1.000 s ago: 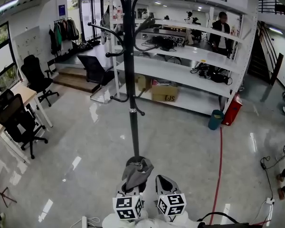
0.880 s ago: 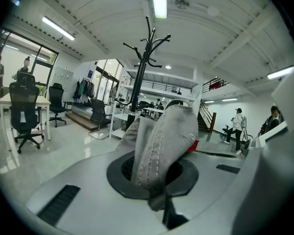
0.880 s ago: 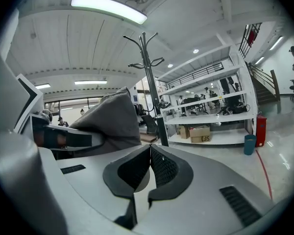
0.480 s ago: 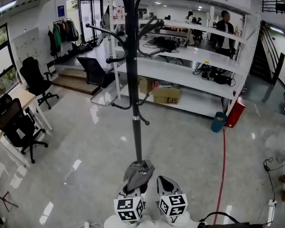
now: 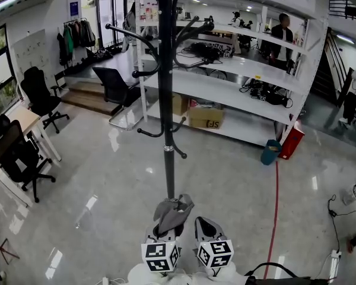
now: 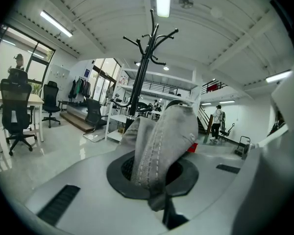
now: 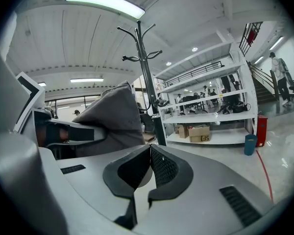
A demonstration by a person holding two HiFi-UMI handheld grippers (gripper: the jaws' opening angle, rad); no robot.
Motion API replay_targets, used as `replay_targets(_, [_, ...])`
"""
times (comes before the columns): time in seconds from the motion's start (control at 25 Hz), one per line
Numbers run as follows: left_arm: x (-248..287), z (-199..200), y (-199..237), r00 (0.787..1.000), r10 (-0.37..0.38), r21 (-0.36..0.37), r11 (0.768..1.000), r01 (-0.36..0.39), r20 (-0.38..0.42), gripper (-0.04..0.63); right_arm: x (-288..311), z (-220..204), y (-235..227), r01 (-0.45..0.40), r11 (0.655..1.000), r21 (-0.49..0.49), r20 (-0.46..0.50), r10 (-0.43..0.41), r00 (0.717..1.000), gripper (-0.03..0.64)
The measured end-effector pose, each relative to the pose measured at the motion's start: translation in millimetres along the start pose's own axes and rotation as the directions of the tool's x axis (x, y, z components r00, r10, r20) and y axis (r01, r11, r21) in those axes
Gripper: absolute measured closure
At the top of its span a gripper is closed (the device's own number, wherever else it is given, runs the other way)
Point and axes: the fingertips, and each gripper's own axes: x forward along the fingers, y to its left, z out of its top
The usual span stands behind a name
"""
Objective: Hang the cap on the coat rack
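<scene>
Your L gripper [image 6: 153, 181] is clamped tight on the grey cap [image 6: 164, 133]; the fabric's bunched between the jaws and stands up above them. R gripper [image 7: 148, 173] is just beside it, jaws pressed together w/ nothing in 'em. In the head view the cap's at bottom centre, right at the foot of the black coat rack [image 5: 168, 129] pole, its hooks at frame top. White shelving unit [image 5: 249, 100] behind, upper right.
</scene>
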Motion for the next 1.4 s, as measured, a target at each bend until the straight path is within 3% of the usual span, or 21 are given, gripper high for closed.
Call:
replay_targets(0.52, [8.5,-3.9,-3.1,1.0,0.0,-0.021,1.0,0.0,-0.015,0.581,3.7,2.3,-15.8,0.024,1.0,0.016,-0.003,-0.024,1.0,0.606])
replay_targets(1.4, [67.7,18.0,1.5,0.995,0.095,-0.053,0.994,-0.096,-0.019,0.581,72.0,27.9,-47.2,-0.111,0.994,-0.02,-0.028,0.111,0.993,0.606])
